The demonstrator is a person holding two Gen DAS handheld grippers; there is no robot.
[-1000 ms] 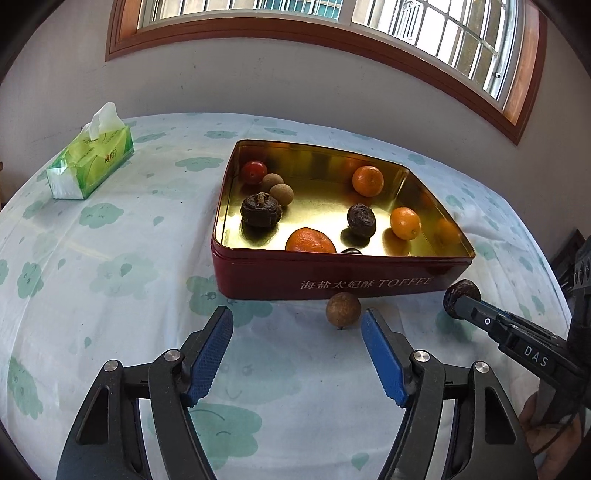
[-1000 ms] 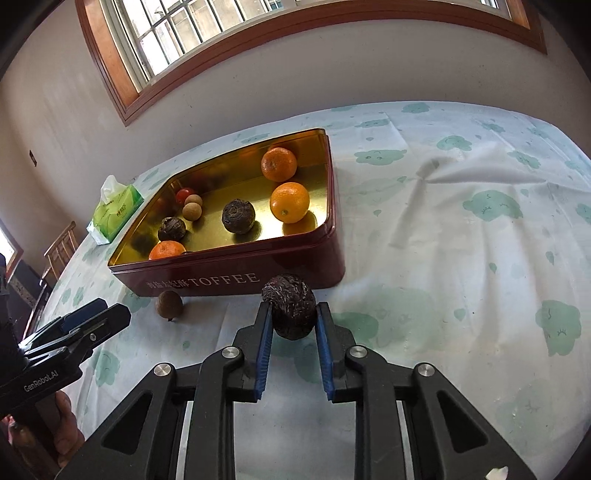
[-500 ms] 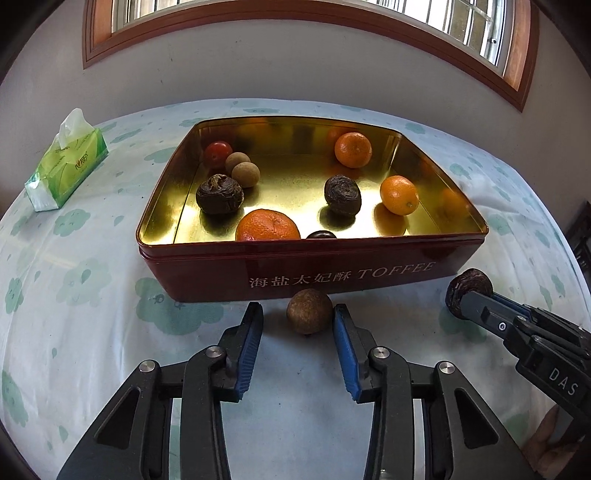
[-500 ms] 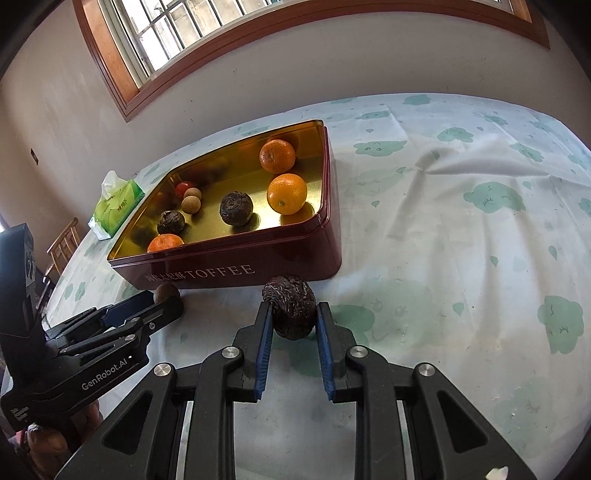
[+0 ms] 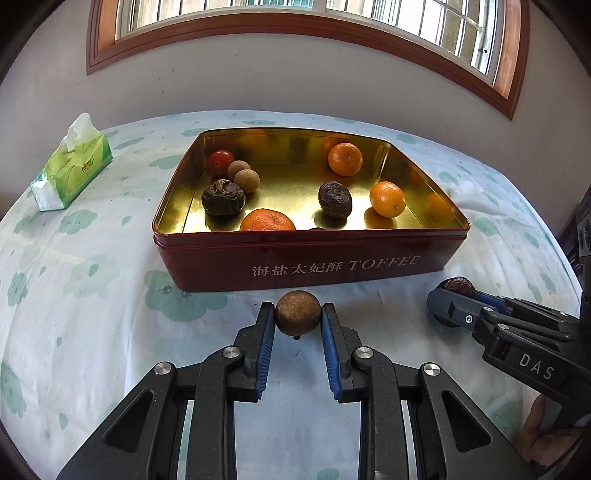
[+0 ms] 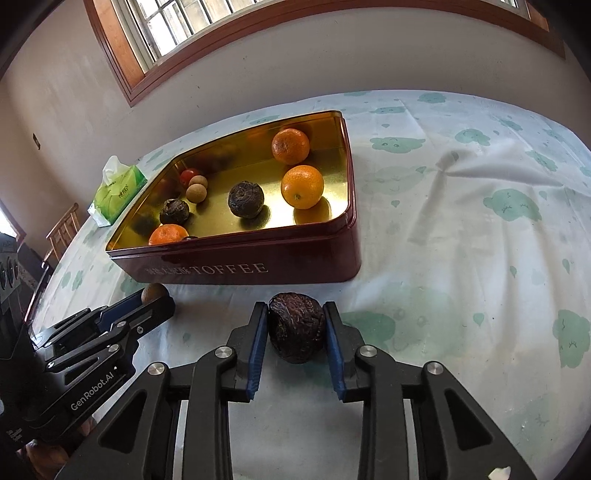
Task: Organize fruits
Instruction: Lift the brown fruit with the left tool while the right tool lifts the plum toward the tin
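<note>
A desk (image 5: pixel 92 332) draped in a pale cloth printed with green cloud shapes fills both views, beneath a wood-framed window (image 5: pixel 295 22). On it sits a dark red toffee tin (image 5: pixel 310 264) with a shiny gold inside, lid off, its long side facing the cameras. A green tissue pack (image 5: pixel 72 168) lies well apart from the tin, to its left.

Inside the tin are three oranges: one (image 5: pixel 345 158) near the far right, one (image 5: pixel 387 198) by the right wall, one (image 5: pixel 267 224) against the near wall. Two dark wrinkled fruits (image 5: pixel 223 196) (image 5: pixel 335 199) rest mid-tin, and in the far left corner a small red fruit (image 5: pixel 220 161) sits beside two small tan round fruits (image 5: pixel 248 180).

Just outside the tin's near wall, the left tool (image 5: pixel 297 319) has its blue-padded fingers pressed against both sides of a round brown fruit (image 5: pixel 297 313), pinching it close above the cloth; whether the fruit touches the cloth cannot be told.

To its right, near the tin's right corner, the right tool (image 6: pixel 295 325) pinches a larger dark wrinkled fruit (image 6: pixel 295 326) between its blue pads, also low over the desk. Each tool appears at the edge of the other's view.
</note>
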